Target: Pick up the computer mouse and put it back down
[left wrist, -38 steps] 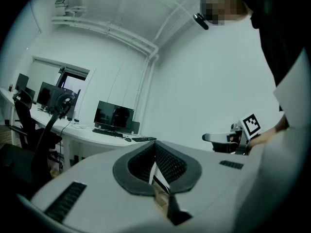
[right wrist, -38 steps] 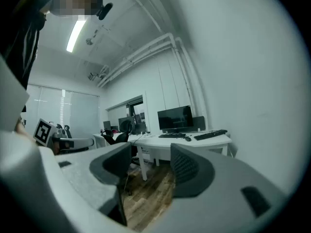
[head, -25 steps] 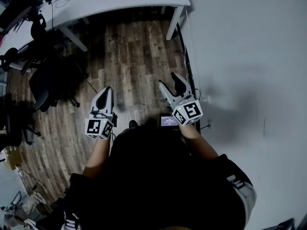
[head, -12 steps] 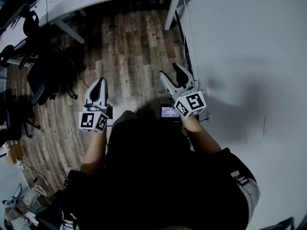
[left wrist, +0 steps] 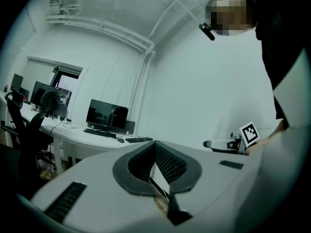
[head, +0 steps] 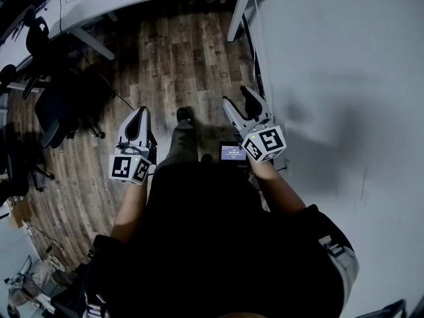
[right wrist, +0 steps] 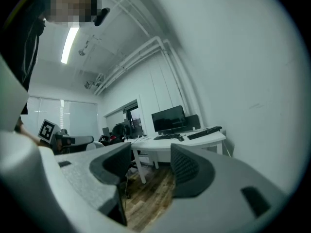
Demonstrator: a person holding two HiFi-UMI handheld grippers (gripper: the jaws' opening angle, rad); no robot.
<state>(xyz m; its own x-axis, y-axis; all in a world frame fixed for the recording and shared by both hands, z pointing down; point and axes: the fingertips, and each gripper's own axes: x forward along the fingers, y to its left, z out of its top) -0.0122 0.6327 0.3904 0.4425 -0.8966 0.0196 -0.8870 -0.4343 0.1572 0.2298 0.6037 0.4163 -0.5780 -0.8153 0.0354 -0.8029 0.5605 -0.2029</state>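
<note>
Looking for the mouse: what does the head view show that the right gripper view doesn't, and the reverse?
Head view only: the small lit screen at the person's waist and the marker cube on the right gripper. Right gripper view only: the mouse on the desk, near a monitor. Both: that white desk, the wood floor, the left gripper, and the right gripper's fingers, open and empty.

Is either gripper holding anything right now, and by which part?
Nothing is held. The left gripper is shut on nothing, the right gripper open and empty; the mouse lies on the far desk.
</note>
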